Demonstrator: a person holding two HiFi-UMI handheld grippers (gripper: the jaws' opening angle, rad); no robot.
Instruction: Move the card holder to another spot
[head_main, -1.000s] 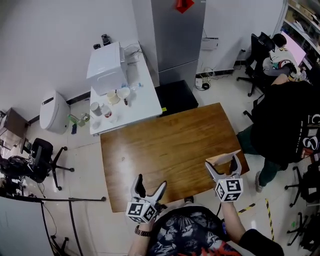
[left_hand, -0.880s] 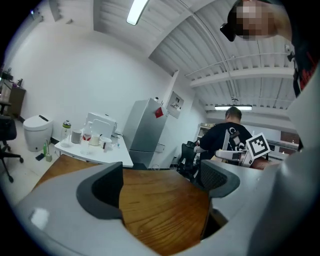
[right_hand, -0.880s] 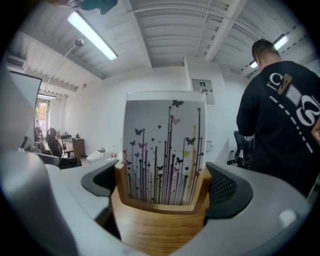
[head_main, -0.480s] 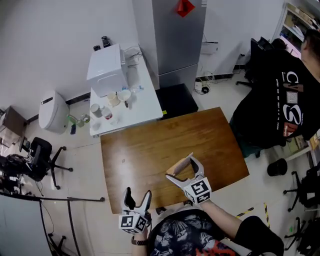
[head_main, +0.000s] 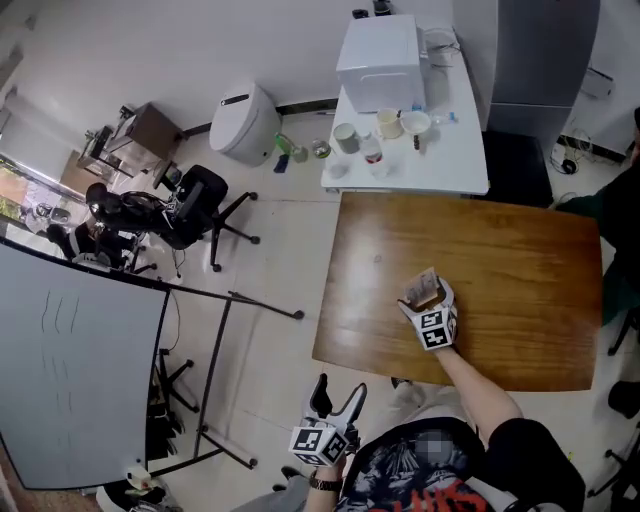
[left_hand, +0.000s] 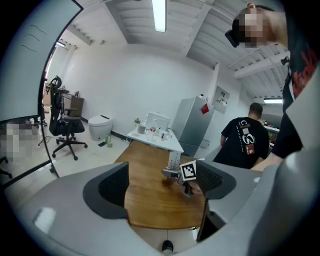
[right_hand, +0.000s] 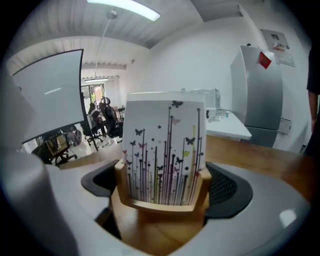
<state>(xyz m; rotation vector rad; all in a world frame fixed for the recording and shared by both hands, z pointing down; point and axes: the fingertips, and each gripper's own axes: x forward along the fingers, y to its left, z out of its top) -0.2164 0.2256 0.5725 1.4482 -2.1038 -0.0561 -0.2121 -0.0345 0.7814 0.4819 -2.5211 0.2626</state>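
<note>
A wooden card holder (head_main: 424, 291) with a stack of white cards printed with butterflies (right_hand: 165, 160) sits between the jaws of my right gripper (head_main: 426, 303), which is shut on its wooden base (right_hand: 161, 209). It is held low over the left-front part of the brown wooden table (head_main: 500, 250). My left gripper (head_main: 336, 403) hangs off the table near my body, below the front edge. Its jaws are closing with nothing between them (left_hand: 162, 192). In the left gripper view the right gripper's marker cube (left_hand: 189, 171) and the card holder (left_hand: 173, 161) show over the table.
A white side table (head_main: 440, 165) with cups and a white box adjoins the far edge. A grey fridge (head_main: 540, 45) stands behind it. A black office chair (head_main: 200, 195), a white bin (head_main: 245, 120) and a large panel on a stand (head_main: 80, 370) are to the left. A person in black (left_hand: 245, 142) stands beyond the table.
My right gripper has carried the card holder from the table's right front corner leftward to its left-front part. The left gripper dropped below the table edge and its jaws narrowed. The head view swung left.
</note>
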